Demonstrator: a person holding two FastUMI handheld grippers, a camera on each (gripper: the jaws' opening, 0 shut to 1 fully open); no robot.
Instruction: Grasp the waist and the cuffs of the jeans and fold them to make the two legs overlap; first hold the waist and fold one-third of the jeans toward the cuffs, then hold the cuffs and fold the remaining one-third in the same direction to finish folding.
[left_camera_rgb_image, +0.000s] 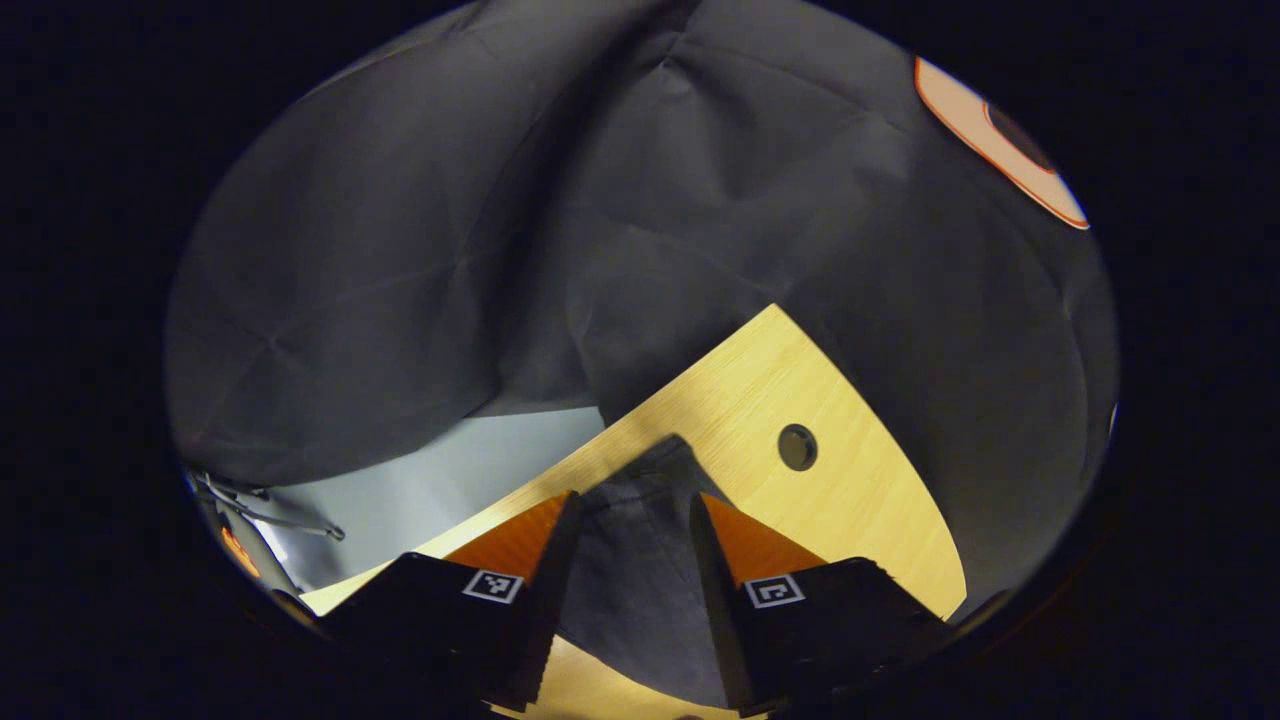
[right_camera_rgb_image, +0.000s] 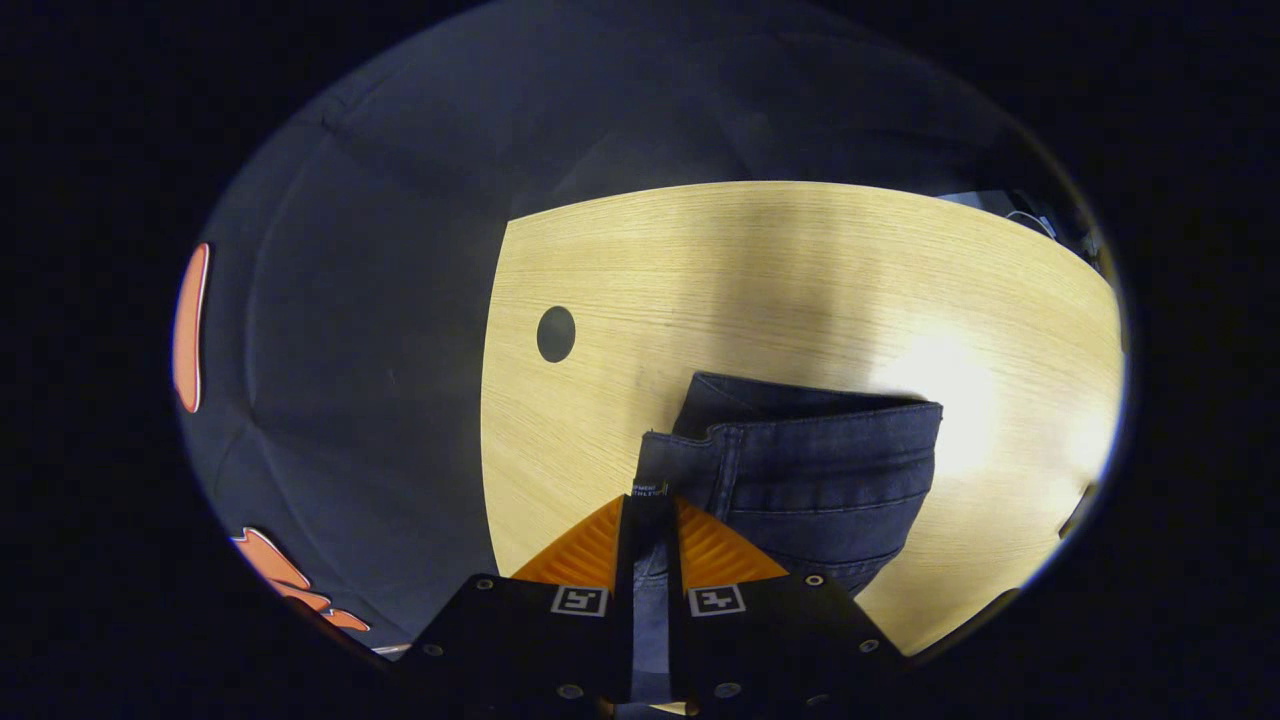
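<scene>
Jeans (right_camera_rgb_image: 800, 470) beside table (right_camera_rgb_image: 760, 270) hole (right_camera_rgb_image: 556, 334)

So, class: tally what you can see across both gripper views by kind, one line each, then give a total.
Jeans: 1
Wooden table: 1
Round hole in the table: 1
Grippers: 2, the left gripper and the right gripper
Total: 5

Jeans (right_camera_rgb_image: 810, 470) on table (right_camera_rgb_image: 760, 270)
</scene>
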